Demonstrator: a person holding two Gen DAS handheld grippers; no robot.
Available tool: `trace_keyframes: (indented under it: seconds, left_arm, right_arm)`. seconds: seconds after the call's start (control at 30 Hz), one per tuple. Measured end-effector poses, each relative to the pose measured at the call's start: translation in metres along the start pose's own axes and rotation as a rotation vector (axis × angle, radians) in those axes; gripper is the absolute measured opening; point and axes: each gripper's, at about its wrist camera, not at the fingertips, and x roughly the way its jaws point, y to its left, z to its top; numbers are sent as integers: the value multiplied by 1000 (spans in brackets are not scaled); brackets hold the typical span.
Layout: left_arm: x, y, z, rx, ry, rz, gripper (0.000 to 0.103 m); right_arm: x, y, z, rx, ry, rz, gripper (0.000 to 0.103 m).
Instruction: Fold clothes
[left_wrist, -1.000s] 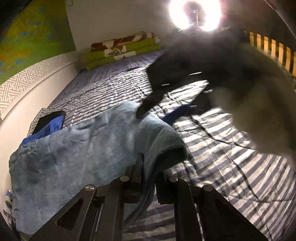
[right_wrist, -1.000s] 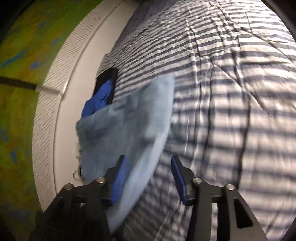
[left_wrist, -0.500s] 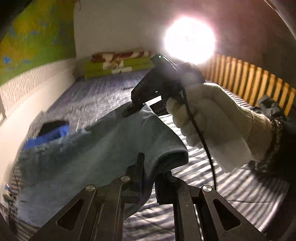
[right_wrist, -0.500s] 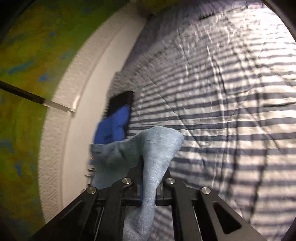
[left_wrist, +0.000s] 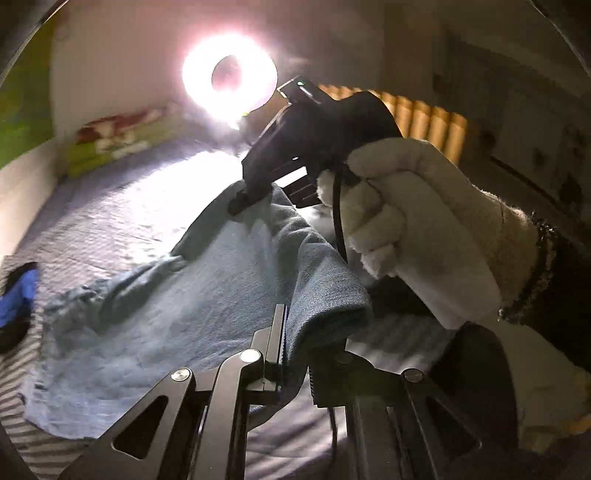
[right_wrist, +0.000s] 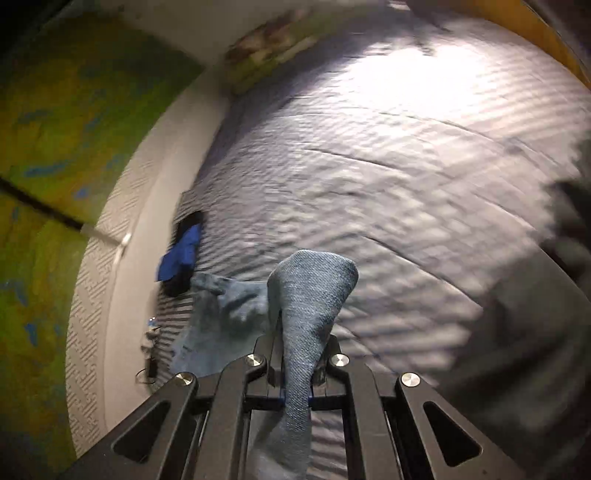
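Between our two grippers the blue-grey garment (left_wrist: 177, 295) is held lifted off the striped bed (right_wrist: 406, 155), its far end trailing onto the bedding toward the wall side. Our left gripper (left_wrist: 295, 354) is clamped on a rolled edge of the cloth; our right gripper (right_wrist: 297, 369) is likewise clamped on a bunched edge, seen in the left wrist view gripped by a hand in a pale glove (left_wrist: 424, 229). The held edge runs from one gripper to the other. We judge the garment's long axis to run away from both grippers, down and leftward toward a blue and black item (right_wrist: 183, 254) lying just beside its far end. Neither hand appears nearer that end. In our judgement, the coming fold turns on carrying the held edge along that axis, over the trailing part
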Motion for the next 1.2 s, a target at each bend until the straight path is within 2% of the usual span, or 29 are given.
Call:
trace_keyframes:
  seconds: [0.1, 0.17, 0.2, 0.27, 0.33, 0.4, 0.43, 0.53, 0.63, 0.7, 0.77, 0.8, 0.83, 0.87, 0.9, 0.93, 1.0, 1.07, 1.2]
  left_arm:
    - [28, -35, -7, 37, 45, -20, 9]
    - [42, -48, -13, 26, 78, -36, 9]
    - [45, -47, -15, 8, 85, -41, 9]
    - [46, -45, -15, -11, 85, -39, 9]
    - [45, -37, -12, -37, 78, -42, 9]
    - [43, -37, -7, -28, 63, -36, 9]
    - [43, -24, -5, -19, 57, -32, 9]
    - [44, -30, -5, -1, 51, -33, 9]
    - [49, -25, -8, 1, 57, -42, 9]
    - [54, -26, -11, 8, 67, -43, 9]
    - [58, -29, -15, 23, 78, -47, 10]
    - [60, -30, -17, 31, 91, -52, 10]
    - [60, -30, -20, 34, 108, -67, 15]
    - [59, -28, -23, 32, 141, -98, 20]
    - [56, -25, -25, 27, 168, -138, 33]
    - [49, -19, -27, 7, 193, -202, 39]
    - [30, 2, -30, -34, 188, -259, 40]
    - [14, 38, -27, -46, 161, -213, 40]
    - [36, 124, -6, -102, 143, 27, 39]
  right_arm:
    - [-4, -49, -11, 82, -4, -48, 6]
    - [1, -64, -18, 80, 8, -69, 7]
    - [3, -65, -22, 83, 11, -90, 12]
    - [-2, -66, -34, 74, 14, -144, 14]
    - [-12, -59, -44, 32, 20, -186, 25]
    - [-26, -53, -57, 30, 26, -172, 37]
    - [-31, -51, -63, 38, 37, -150, 42]
    - [-40, -42, -77, 43, 64, -136, 43]
    - [-42, -39, -88, 59, 93, -99, 50]
    - [-35, -41, -91, 64, 97, -107, 50]
    - [-28, -42, -93, 72, 89, -118, 42]
    - [-24, -41, -94, 65, 81, -139, 25]
    - [-23, -40, -96, 57, 77, -155, 19]
    - [-21, -40, -98, 59, 69, -162, 17]
    - [-21, -40, -99, 60, 62, -166, 11]
    - [-22, -41, -101, 44, 54, -182, 10]
    - [-25, -45, -107, 22, 44, -208, 9]
    - [-28, -54, -114, 22, 37, -217, 9]
    - [-21, -69, -125, 40, 45, -202, 9]
